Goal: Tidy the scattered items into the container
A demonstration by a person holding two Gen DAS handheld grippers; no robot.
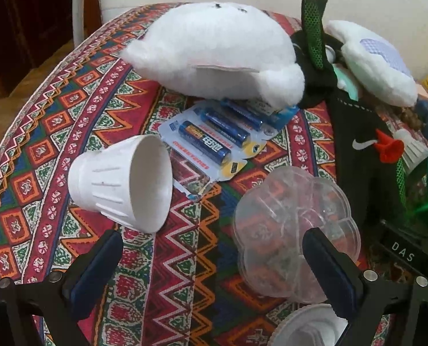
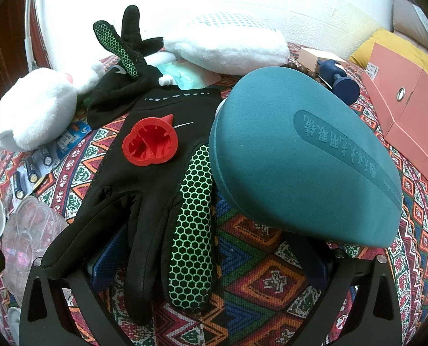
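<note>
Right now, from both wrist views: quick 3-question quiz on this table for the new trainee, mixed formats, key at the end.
1. True or false: the white ribbed cup stands upright.
2. Multiple choice: the red plastic cap rests on A) the teal glasses case, B) the black glove, C) the battery pack.
3. Fill in: the left gripper is ____, its fingers on either side of bare patterned tablecloth, beside the clear plastic lid.

Key: 1 false, it lies on its side. 2 B. 3 open.
</note>
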